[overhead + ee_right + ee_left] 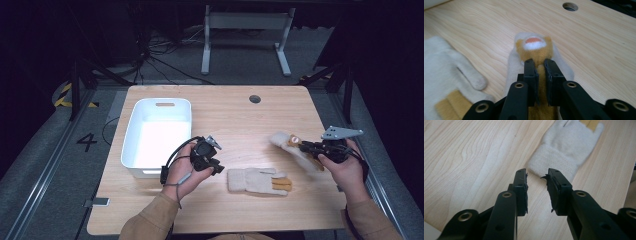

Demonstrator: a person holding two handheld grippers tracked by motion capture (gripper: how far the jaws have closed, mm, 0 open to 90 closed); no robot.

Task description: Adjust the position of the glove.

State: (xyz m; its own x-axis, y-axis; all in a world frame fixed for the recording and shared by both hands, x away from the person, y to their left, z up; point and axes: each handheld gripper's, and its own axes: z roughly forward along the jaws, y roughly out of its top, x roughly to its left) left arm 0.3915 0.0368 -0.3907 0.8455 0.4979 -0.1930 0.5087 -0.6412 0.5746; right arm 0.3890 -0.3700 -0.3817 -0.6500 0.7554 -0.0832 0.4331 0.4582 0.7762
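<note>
white bin [132, 145] sits by the table's [235, 120] left edge. beside it my left gripper [216, 157] hovers part open, empty, its jaws toward the flat glove [257, 181] near the front edge. my right gripper [303, 145] pinches the second glove [292, 144], raised near the right edge.

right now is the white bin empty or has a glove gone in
Empty: the white bin shows a bare floor; one glove lies on the table, the other glove is in the right gripper.
</note>
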